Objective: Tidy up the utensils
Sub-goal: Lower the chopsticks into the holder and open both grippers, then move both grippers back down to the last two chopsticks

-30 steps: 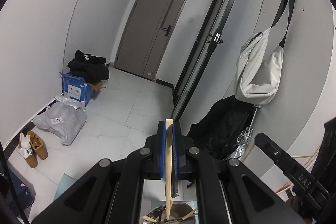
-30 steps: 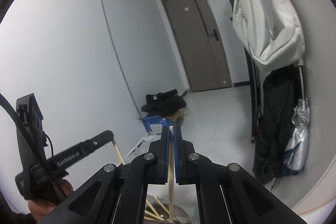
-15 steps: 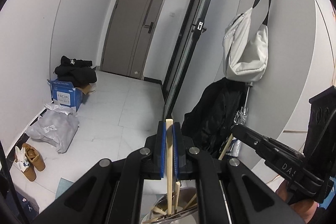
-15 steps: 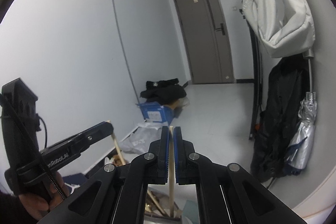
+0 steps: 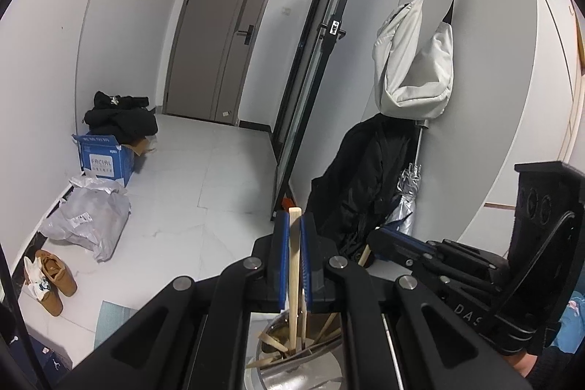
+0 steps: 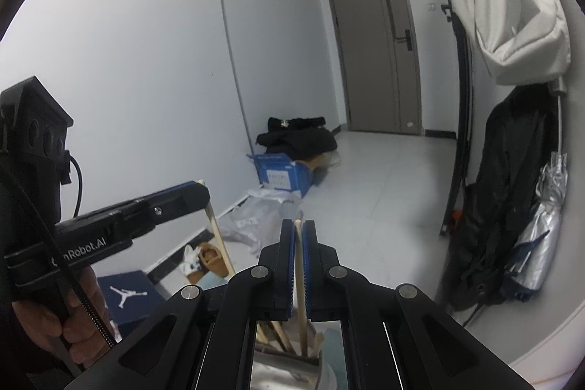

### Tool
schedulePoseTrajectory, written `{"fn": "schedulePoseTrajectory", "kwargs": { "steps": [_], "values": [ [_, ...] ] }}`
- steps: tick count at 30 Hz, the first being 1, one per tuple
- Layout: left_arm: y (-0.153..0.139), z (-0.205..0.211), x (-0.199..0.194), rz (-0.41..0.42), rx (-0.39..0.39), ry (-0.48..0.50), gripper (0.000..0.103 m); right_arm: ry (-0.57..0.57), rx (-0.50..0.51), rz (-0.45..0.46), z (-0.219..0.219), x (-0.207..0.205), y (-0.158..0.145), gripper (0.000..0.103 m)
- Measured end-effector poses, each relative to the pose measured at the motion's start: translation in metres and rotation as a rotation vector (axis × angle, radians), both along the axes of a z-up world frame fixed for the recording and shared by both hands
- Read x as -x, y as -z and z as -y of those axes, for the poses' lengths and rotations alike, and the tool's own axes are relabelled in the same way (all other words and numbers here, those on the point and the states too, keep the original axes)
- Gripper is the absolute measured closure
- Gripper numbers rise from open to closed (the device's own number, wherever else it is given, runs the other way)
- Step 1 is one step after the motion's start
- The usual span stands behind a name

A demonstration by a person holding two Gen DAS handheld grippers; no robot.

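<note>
Hanging on the wall, a grey bag (image 5: 413, 61) drooped above a black coat (image 5: 365, 185). Lower down, a metal holder (image 5: 292, 349) stood under both grippers with wooden sticks in it. The left gripper (image 5: 294, 254) was clamped on a wooden chopstick (image 5: 293, 280) reaching down into the holder. The right gripper (image 6: 299, 265) was clamped on another chopstick (image 6: 300, 298), also dipping into the holder.

Dim, even indoor light, sharp focus (fisheye bending and dark corners throughout).
</note>
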State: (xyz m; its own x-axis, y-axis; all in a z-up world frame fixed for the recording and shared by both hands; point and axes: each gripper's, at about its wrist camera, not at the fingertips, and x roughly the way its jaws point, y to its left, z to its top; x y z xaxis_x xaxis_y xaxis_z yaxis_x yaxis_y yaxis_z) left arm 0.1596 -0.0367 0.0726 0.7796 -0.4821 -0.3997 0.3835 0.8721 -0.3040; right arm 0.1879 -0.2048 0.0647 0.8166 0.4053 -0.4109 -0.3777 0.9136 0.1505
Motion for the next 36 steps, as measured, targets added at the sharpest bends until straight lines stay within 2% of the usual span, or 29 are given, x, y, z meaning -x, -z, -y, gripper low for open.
{"fn": "schedulePoseTrajectory", "kwargs": {
  "steps": [8,12,15,20,21,22,23,24,25,27,29,31,36],
  "values": [
    [0.007,0.002,0.008,-0.041,0.001,0.056,0.100,-0.031,0.017,-0.032,-0.007,0.006,0.014,0.099],
    [0.014,0.004,0.009,-0.095,-0.015,0.095,0.100,-0.023,0.008,-0.067,-0.006,0.010,0.028,0.098],
    [0.018,0.003,0.012,-0.121,-0.030,0.103,0.100,-0.016,-0.030,-0.100,0.000,0.011,0.037,0.097],
    [0.016,-0.009,0.022,-0.150,-0.044,0.052,0.097,0.014,-0.050,-0.116,0.007,0.023,0.037,0.094],
    [0.014,-0.013,0.025,-0.156,-0.042,0.041,0.092,0.014,-0.070,-0.122,0.011,0.028,0.036,0.094],
    [0.012,-0.016,0.028,-0.159,-0.042,0.031,0.082,0.015,-0.082,-0.123,0.013,0.033,0.034,0.093],
    [0.011,-0.018,0.031,-0.161,-0.044,0.018,0.075,0.032,-0.089,-0.116,0.016,0.041,0.031,0.086],
    [0.010,-0.021,0.035,-0.160,-0.041,0.005,0.062,0.039,-0.095,-0.109,0.017,0.047,0.029,0.078],
    [0.009,-0.023,0.039,-0.157,-0.037,-0.003,0.054,0.043,-0.105,-0.100,0.018,0.054,0.026,0.075],
    [0.007,-0.028,0.048,-0.146,-0.039,-0.039,0.049,0.047,-0.112,-0.084,0.016,0.066,0.020,0.066],
    [0.005,-0.030,0.057,-0.148,-0.056,-0.075,0.045,0.060,-0.106,-0.067,0.014,0.081,0.016,0.063],
    [0.003,-0.033,0.069,-0.143,-0.061,-0.108,0.034,0.073,-0.108,-0.067,0.011,0.093,0.014,0.061],
    [-0.001,-0.040,0.090,-0.120,-0.067,-0.179,0.021,0.107,-0.109,-0.054,0.008,0.124,0.012,0.049]
  ]
}}
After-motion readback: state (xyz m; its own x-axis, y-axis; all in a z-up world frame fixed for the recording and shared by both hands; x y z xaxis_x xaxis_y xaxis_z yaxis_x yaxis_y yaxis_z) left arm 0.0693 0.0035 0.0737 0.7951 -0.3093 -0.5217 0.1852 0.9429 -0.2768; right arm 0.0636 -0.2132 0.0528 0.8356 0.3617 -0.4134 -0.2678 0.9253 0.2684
